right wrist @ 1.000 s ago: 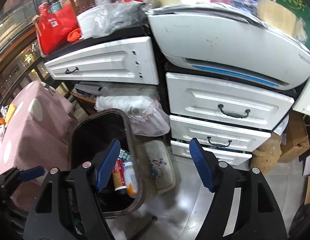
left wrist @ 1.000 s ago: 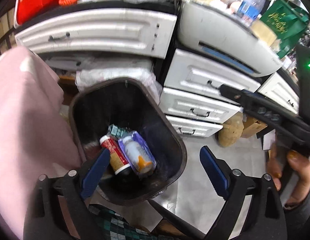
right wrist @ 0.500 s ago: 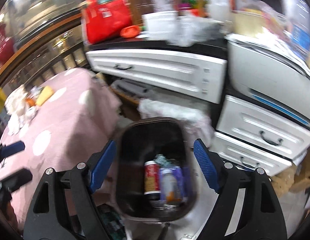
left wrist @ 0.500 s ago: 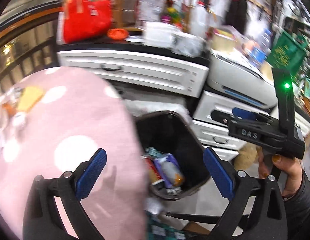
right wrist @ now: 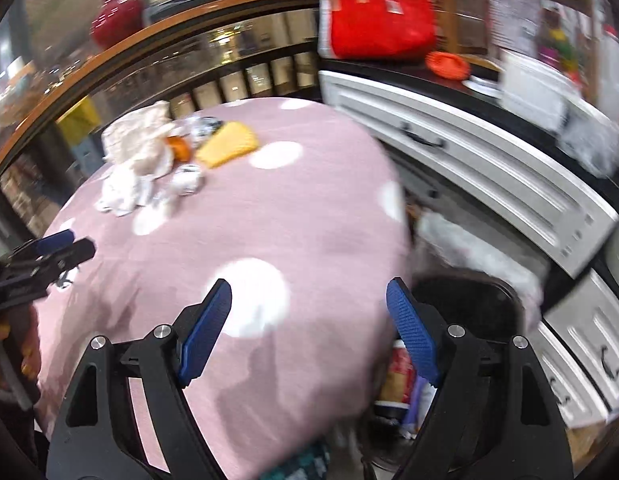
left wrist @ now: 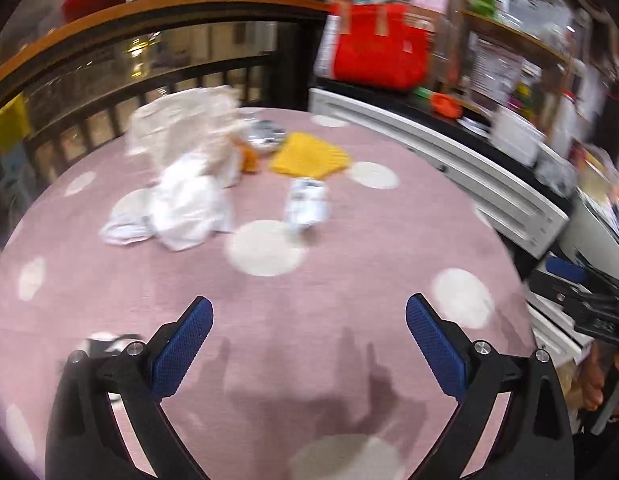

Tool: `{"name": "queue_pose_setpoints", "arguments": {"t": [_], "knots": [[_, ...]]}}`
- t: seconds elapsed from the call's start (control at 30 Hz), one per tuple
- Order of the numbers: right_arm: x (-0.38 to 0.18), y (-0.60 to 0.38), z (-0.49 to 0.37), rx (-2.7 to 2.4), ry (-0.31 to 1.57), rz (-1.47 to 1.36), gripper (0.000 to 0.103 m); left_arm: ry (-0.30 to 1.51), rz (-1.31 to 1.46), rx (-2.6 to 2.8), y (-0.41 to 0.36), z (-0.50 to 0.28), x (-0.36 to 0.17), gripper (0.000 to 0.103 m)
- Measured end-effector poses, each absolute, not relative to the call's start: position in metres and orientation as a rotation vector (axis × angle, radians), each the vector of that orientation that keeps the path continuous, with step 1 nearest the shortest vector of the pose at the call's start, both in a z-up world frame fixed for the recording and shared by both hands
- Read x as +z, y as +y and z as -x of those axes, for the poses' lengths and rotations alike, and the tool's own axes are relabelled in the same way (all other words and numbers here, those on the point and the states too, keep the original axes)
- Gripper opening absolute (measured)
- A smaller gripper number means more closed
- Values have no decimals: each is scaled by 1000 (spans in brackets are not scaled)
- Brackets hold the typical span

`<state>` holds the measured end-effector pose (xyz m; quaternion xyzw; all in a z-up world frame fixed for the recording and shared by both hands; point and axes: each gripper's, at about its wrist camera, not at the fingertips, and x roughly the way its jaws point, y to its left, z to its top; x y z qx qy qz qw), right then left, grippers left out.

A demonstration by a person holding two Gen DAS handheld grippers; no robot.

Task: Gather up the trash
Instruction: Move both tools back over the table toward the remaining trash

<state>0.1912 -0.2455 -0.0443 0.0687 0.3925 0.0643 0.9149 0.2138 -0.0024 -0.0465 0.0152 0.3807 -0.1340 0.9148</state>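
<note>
- The left hand-held gripper point(left wrist: 307, 344) hangs over the pink dotted surface point(left wrist: 349, 248) with its jaws spread wide and nothing between them; the right hand-held gripper point(right wrist: 309, 320) is likewise spread and empty. Both have just been opening a little further.
- The trash lies at the far side of the surface: a heap of crumpled white paper point(left wrist: 189, 204), a clear plastic bag point(left wrist: 181, 120) behind it, a small crushed white carton point(left wrist: 307, 206), a yellow packet point(left wrist: 309, 156) and something orange point(left wrist: 249, 158) beside the paper.
- The picture is blurred, so no writing on the carton or packet can be read.
- In the right wrist view a dark bin point(right wrist: 469, 304) stands beside the surface, just under the right jaw, with a red can point(right wrist: 401, 364) inside; its label is unreadable.
- A red bag point(right wrist: 379, 20) sits on the white drawers point(right wrist: 469, 152) behind; its print is too smeared to read.
</note>
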Motion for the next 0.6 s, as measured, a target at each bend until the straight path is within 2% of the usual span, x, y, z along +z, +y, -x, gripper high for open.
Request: {"name": "queue_pose_setpoints", "arguments": {"t": [0.23, 0.47, 0.6], "knots": [[-35, -197, -228, 250, 836, -93, 79, 801, 35, -171, 61, -253, -51, 87], [-32, -161, -258, 301, 857, -48, 79, 820, 50, -183, 75, -294, -53, 76], [-30, -152, -265, 307, 858, -25, 79, 844, 40, -193, 73, -314, -61, 62]]}}
